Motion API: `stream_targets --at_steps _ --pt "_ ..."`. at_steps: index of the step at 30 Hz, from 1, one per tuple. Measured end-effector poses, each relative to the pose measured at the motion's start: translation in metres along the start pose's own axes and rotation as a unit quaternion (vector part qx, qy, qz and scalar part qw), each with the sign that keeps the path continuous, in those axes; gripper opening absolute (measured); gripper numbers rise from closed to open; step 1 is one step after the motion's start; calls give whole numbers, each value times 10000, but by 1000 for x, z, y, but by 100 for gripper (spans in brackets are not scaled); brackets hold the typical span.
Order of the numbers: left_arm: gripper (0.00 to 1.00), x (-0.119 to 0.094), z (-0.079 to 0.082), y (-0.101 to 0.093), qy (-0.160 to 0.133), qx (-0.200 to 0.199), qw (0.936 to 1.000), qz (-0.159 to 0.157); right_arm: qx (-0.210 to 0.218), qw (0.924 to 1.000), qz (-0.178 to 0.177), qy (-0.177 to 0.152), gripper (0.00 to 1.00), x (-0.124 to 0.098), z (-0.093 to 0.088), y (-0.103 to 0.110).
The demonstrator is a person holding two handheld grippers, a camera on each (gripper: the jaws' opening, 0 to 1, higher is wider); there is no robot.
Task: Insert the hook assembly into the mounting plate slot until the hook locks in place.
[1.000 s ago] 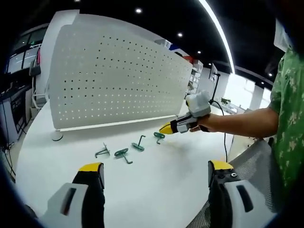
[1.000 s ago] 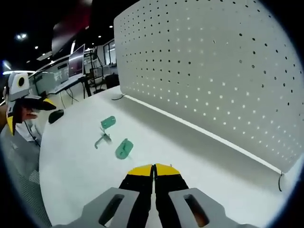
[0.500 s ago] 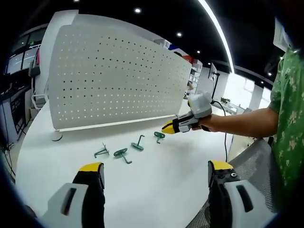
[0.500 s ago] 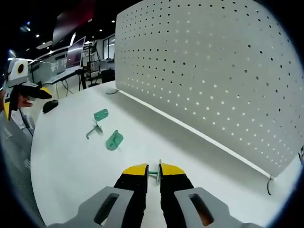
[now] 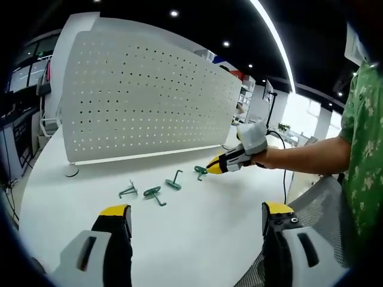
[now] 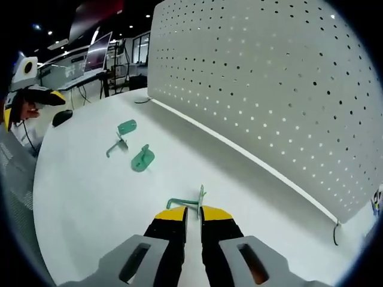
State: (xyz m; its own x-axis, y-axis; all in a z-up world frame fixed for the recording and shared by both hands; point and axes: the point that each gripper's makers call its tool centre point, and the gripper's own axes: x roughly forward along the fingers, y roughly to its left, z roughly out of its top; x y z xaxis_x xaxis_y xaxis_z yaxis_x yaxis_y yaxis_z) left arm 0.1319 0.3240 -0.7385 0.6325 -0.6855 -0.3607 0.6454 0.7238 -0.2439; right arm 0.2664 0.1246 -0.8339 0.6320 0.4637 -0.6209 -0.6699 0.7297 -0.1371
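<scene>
Green hook (image 6: 190, 202) is now sitting just ahead of the right gripper (image 6: 192, 211), whose jaws are parting narrowly around it; left gripper (image 5: 194, 216) is hanging wide open.

Four green hooks (image 5: 157, 194) lie before white pegboard (image 5: 143, 98).

Green hooks: four, lying in a row on the table — first (image 5: 128, 191), second (image 5: 154, 194), third (image 5: 175, 181), fourth (image 5: 200, 171)
Pegboards: one (image 5: 143, 98), standing upright
Tables: one (image 5: 197, 221), white
Grippers: two — left (image 5: 194, 224), right (image 5: 216, 166)
</scene>
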Motion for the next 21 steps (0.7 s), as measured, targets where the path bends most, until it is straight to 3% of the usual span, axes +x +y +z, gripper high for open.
stream_targets --at_steps 21 --pt "92 1 -1 1 4 -32 10000 1 -89 9998 -155 130 0 6 -7 -6"
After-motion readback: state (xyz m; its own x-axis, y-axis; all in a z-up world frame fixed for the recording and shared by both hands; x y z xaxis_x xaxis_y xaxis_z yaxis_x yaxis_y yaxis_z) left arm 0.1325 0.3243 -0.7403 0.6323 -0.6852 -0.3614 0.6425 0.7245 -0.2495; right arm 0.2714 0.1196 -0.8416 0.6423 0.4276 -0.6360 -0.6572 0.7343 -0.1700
